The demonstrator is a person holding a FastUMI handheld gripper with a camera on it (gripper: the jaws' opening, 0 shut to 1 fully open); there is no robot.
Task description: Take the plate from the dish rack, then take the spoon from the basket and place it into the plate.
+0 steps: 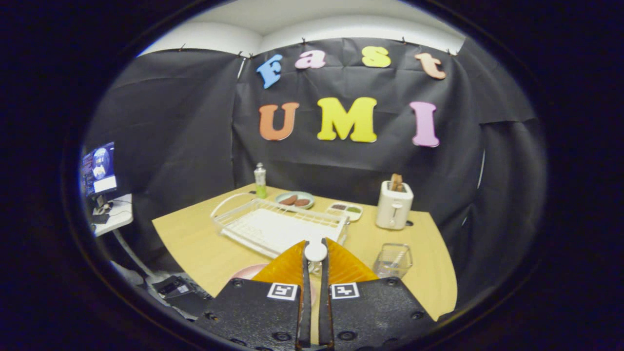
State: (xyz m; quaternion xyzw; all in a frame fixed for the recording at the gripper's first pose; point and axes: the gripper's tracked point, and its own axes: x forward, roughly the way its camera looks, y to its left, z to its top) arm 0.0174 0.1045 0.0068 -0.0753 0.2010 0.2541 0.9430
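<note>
My gripper is shut on the spoon. Its white rounded end sticks out between the fingertips, and the rest is hidden in the narrow gap between the fingers. The pink plate lies on the wooden table just below and left of the fingers, mostly covered by them. The clear plastic basket stands on the table to the right of the fingers. The white wire dish rack sits just beyond the fingertips and holds no plate.
Behind the rack stand a green bottle, a teal dish of brown food and a small divided sauce tray. A white toaster is at the back right. A side desk with a monitor is at the left.
</note>
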